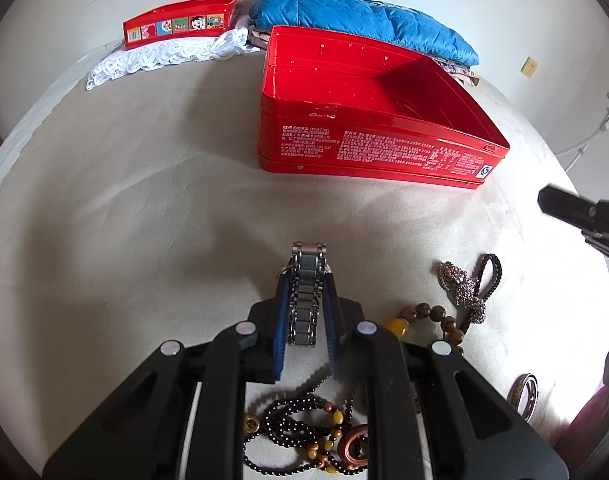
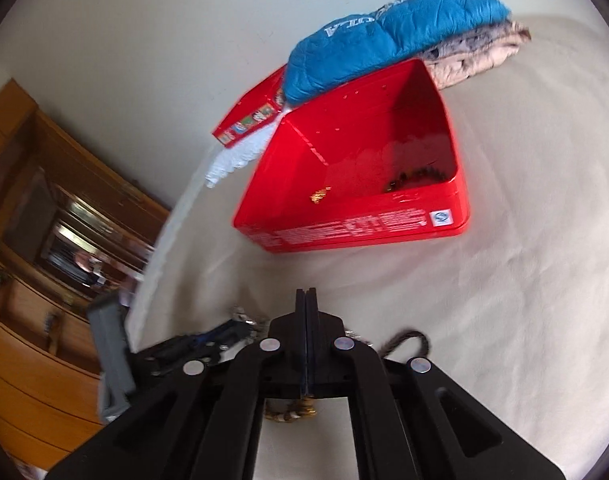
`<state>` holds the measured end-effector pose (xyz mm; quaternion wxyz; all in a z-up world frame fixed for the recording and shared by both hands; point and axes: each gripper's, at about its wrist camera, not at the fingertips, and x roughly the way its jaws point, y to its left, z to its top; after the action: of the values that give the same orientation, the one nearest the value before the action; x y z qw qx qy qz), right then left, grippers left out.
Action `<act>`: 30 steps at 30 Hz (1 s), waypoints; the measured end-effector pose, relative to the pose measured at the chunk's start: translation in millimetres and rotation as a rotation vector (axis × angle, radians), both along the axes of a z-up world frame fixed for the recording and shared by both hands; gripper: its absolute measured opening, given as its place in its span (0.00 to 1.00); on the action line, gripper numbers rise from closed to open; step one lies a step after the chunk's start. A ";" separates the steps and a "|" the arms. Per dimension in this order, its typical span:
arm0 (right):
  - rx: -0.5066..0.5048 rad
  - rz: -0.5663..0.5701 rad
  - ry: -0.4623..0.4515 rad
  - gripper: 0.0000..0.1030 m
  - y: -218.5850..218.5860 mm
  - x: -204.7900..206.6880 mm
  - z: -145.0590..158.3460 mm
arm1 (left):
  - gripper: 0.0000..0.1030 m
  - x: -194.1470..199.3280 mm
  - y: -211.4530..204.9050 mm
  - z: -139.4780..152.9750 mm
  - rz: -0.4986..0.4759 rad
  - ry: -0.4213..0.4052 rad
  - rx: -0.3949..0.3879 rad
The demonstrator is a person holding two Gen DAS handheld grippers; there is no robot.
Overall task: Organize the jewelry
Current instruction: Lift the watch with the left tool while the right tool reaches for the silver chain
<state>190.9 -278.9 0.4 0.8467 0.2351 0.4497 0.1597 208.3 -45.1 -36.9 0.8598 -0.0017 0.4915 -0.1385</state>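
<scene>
The left gripper [image 1: 306, 280] has its fingers closed on a metal link bracelet [image 1: 305, 296], held just above the bed [image 1: 144, 200] at lower centre of the left view. The red tin [image 1: 380, 120] sits open, upper right of centre, well apart from it. My reading: this is the carry step, with the bracelet picked up and not yet stowed. The next move calls for lifting it over the tin's near wall and letting go inside.

The right gripper [image 2: 306, 300] has its fingers pressed flat together with nothing visible between them. In its view the tin [image 2: 344, 236] already holds a small gold piece [image 2: 319, 195] and a dark beaded strand [image 2: 416, 176].

Still loose on the bed are a rhinestone piece [image 1: 462, 286], brown beads [image 1: 432, 318], a black bead necklace [image 1: 304, 428] and a ring [image 1: 524, 394] at the lower right edge. The gripper body hides much of the necklace. The right view is blurred, and the gold item under that gripper is too hidden to name. The tin's floor is mostly out of sight in the left view.
</scene>
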 end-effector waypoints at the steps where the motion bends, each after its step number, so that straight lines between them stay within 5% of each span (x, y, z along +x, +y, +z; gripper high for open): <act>1: -0.031 0.021 0.047 0.01 6.7 1.5 -9.4 | 0.14 0.0 0.1 -0.6 0.000 0.002 -0.001; 8: -0.162 0.076 0.149 0.24 28.4 -2.4 -45.6 | 0.16 0.7 0.0 -2.9 -0.006 0.009 0.000; 13: -0.252 0.104 0.173 0.24 43.8 4.5 -59.2 | 0.16 4.6 1.6 -7.7 -0.004 0.040 -0.004; 15: -0.280 0.096 0.160 0.11 39.3 1.7 -60.4 | 0.16 5.2 2.0 -8.3 -0.005 0.046 -0.008; 25: -0.101 0.068 0.019 0.09 6.2 -8.5 -12.6 | 0.17 6.0 0.5 -10.1 -0.007 0.053 -0.003; 30: -0.116 0.088 0.036 0.09 18.8 12.0 -16.8 | 0.17 7.1 -0.1 -13.6 -0.006 0.063 0.000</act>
<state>202.9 -260.1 -16.4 0.8430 0.1682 0.4831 0.1663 215.5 -45.2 -50.5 0.8434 -0.0045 0.5185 -0.1408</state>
